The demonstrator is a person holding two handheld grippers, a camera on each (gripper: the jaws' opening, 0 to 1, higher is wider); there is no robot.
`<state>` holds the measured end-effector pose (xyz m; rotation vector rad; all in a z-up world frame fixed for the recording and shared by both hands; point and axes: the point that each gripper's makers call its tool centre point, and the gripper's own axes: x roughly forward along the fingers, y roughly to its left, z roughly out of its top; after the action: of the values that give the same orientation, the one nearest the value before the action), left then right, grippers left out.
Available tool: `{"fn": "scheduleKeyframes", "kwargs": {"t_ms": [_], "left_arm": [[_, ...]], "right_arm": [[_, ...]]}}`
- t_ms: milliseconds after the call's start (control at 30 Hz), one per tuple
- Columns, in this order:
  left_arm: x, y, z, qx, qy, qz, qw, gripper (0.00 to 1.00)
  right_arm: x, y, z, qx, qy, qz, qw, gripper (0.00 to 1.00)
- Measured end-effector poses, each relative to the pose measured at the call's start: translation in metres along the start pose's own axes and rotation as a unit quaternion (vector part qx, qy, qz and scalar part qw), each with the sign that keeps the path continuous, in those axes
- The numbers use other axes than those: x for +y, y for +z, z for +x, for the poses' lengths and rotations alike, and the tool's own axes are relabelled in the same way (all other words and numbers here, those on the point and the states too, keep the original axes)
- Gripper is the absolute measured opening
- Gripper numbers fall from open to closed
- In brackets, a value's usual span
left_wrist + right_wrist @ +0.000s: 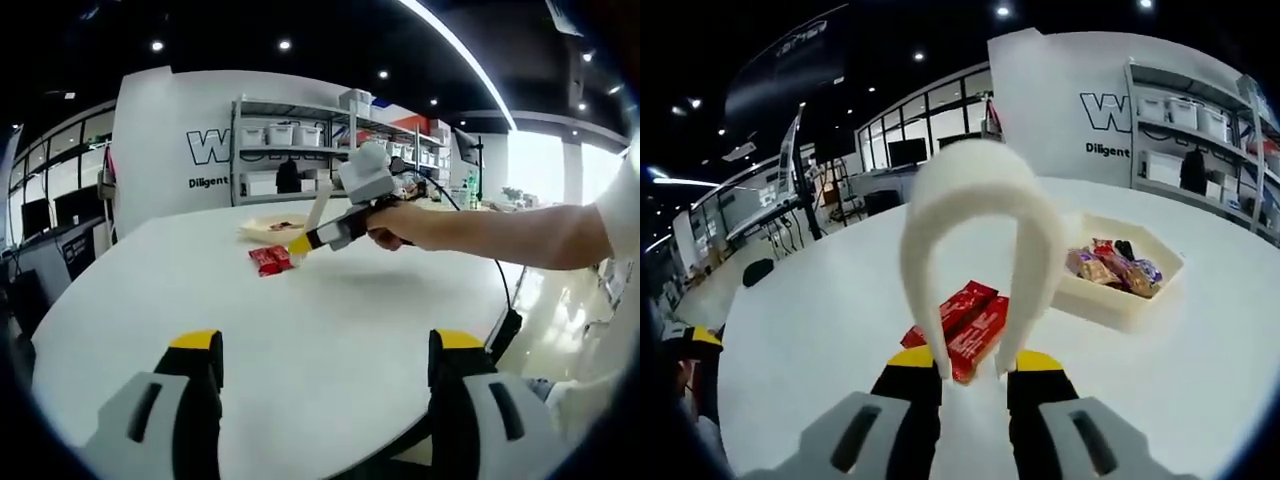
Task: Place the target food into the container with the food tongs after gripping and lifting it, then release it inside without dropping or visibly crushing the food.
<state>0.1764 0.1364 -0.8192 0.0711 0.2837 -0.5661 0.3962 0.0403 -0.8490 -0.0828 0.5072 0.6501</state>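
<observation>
White round tabletop [330, 330] under a dark ceiling with spotlights, shelving with storage bins [300, 135] against a lettered wall at the far side. Nothing but a few small items carried on it, all grouped toward its far edge as seen from the left gripper view.

Pale hexagonal container [1120, 290] next in size, sitting toward the far edge, already holding several wrapped snacks [1110, 268]. Just beside it, nearer the middle of the tabletop, two red wrapped bars [970, 330] lying flat and touching each other; judged to be the target food.

White food tongs [975, 250] clamped between the jaws of the right gripper [975, 370], handle loop up toward the camera, tips down over the red bars. Tips hidden behind the jaws, so contact with the wrappers cannot be told. Same right gripper [335, 232] seen from across the tabletop, carried by a person's hand [400, 222], tongs angled down at the red wrappers [270, 260].

Left gripper [327, 360] near the close edge, jaws spread wide apart, grasping nothing.

Step in hand, by judgement: the approach and grip, not yet a lift. Next move likely calls for straddling one bar with the tips, squeezing gently enough not to dent it, then lifting and carrying sideways to the container.
</observation>
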Motion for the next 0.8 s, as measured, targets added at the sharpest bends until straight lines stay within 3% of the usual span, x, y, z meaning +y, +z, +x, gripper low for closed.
{"fn": "scheduleKeyframes", "kwargs": {"t_ms": [800], "left_arm": [[-0.001,-0.001,0.002,0.001,-0.003,-0.001,1.0,0.83]], "right_arm": [[-0.036,-0.005,-0.015,0.005,-0.03,0.005,0.9995,0.18]]}}
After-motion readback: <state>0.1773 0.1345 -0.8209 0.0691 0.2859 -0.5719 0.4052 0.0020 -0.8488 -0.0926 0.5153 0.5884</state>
